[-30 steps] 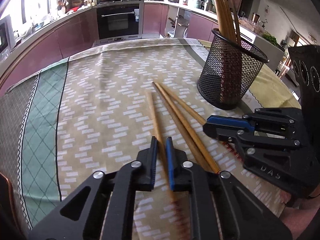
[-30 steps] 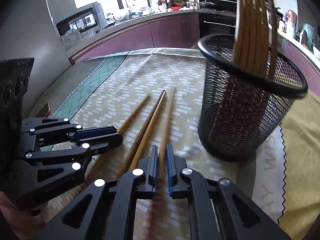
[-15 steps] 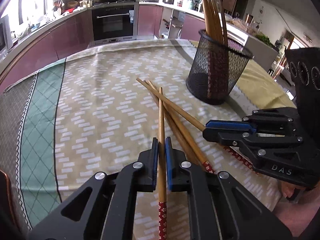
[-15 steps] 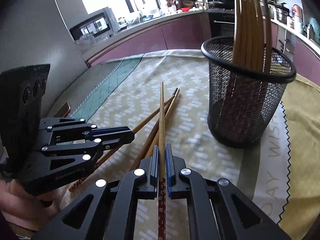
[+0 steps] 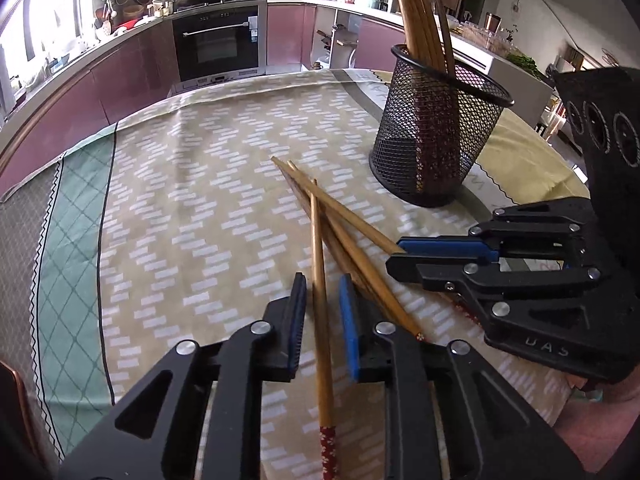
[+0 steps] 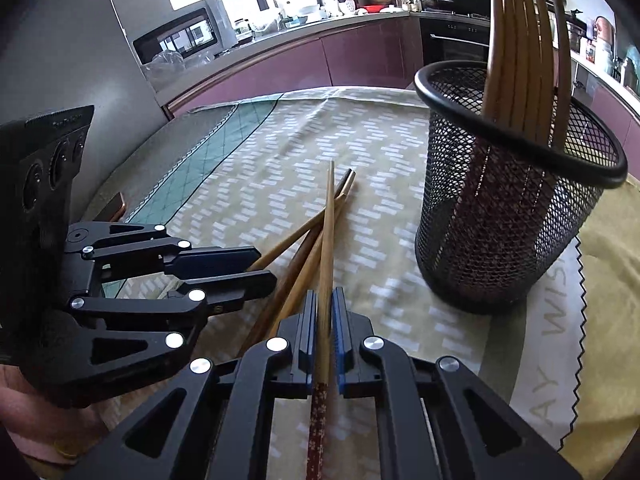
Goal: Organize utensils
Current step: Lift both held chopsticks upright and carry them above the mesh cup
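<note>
- Desk (image 5: pixel 200 208) under a patterned cloth; mesh cup (image 6: pixel 516 216) ahead-right of right claw (image 6: pixel 324 320).
- Right claw clamped on one chopstick (image 6: pixel 329 240), lengthwise along the fingers.
- Left claw (image 5: pixel 322 312) just eased apart, another chopstick (image 5: pixel 318 264) loose between.

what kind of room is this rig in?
Most likely a home kitchen: a built-in oven under a cluttered counter, a microwave by the window, and a cloth-covered table with chopsticks.
</note>
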Tool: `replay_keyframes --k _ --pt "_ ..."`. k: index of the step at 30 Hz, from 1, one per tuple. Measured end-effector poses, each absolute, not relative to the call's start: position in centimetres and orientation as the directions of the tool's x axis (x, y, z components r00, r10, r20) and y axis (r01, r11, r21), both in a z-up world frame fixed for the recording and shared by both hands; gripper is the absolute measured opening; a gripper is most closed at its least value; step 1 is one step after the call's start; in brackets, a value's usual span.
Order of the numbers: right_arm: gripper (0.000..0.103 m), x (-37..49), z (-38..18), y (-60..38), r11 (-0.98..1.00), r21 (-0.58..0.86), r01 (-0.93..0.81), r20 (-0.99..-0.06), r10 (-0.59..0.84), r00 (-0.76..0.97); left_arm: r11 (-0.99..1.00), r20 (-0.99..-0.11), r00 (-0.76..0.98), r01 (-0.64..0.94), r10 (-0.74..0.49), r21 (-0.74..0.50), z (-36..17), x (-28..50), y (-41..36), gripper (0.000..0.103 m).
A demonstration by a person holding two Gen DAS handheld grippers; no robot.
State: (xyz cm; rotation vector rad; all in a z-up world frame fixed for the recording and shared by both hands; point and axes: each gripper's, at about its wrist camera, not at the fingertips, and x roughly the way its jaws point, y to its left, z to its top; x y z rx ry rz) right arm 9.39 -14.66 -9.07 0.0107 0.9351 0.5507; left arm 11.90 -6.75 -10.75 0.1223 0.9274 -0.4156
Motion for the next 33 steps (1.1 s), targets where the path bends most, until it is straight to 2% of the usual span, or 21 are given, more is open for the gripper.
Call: replay_keyframes --k 1,2,8,20,33 --pt "0.006 9.3 -8.9 -14.7 0.861 0.246 -0.445 -0.754 0.458 0.471 0.915 -0.797 0.527 0.395 -0.295 -0.077 -10.8 12.0 -6.7 0.008" --pt "0.006 8.9 -8.8 -15.1 0.860 0.249 -0.445 -0.748 0.462 0.476 0.916 -0.797 0.525 0.392 -0.299 -0.085 -10.7 12.0 -6.7 0.008" --pt "0.006 7.8 -6.8 -16.4 0.852 0.253 -0.458 -0.696 0.489 0.526 0.911 -0.771 0.543 0.397 -0.333 -0.113 -9.3 11.3 -6.1 0.007" --pt "0.006 5.9 -2.3 -20.8 0.842 0.298 -0.450 -0.573 0.534 0.622 0.855 -0.655 0.583 0.475 -0.481 -0.206 -3.0 9.4 -5.1 0.007" --pt "0.006 6.2 0.2 -23.0 0.836 0.313 -0.452 -0.503 0.549 0.667 0.819 -0.556 0.618 0.522 -0.555 -0.237 1.9 8.4 -4.6 0.007"
